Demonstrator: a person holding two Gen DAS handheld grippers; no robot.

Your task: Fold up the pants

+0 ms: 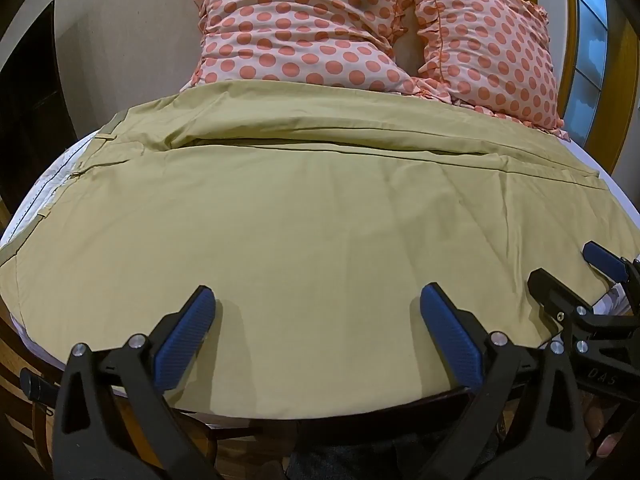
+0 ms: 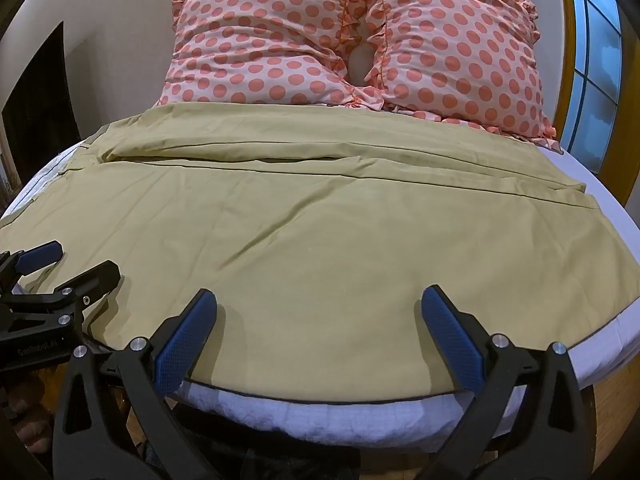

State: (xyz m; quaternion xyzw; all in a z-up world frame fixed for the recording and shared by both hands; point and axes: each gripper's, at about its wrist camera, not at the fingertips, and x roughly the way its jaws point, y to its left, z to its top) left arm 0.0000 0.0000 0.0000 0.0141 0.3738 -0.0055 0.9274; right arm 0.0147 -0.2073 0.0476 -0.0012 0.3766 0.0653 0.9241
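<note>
Khaki cotton pants (image 1: 304,216) are lying flat across the white-sheeted bed (image 2: 400,412); left gripper (image 1: 318,320) and right gripper (image 2: 320,320) are hovering with fingers released.

One khaki pants (image 2: 304,240), two polka-dot pillows (image 2: 260,48), one bed (image 2: 592,344), two claws (image 2: 318,320).

A bed (image 2: 592,184) with a white mattress fills the room's middle. At its twelve o'clock end two pink pillows (image 2: 280,48) with orange dots lean on a pale wall (image 2: 120,8). At two o'clock, a yellow-framed window (image 2: 596,80); at nine o'clock, a dark doorway (image 2: 36,120). Wooden floor (image 2: 616,400) below.
</note>
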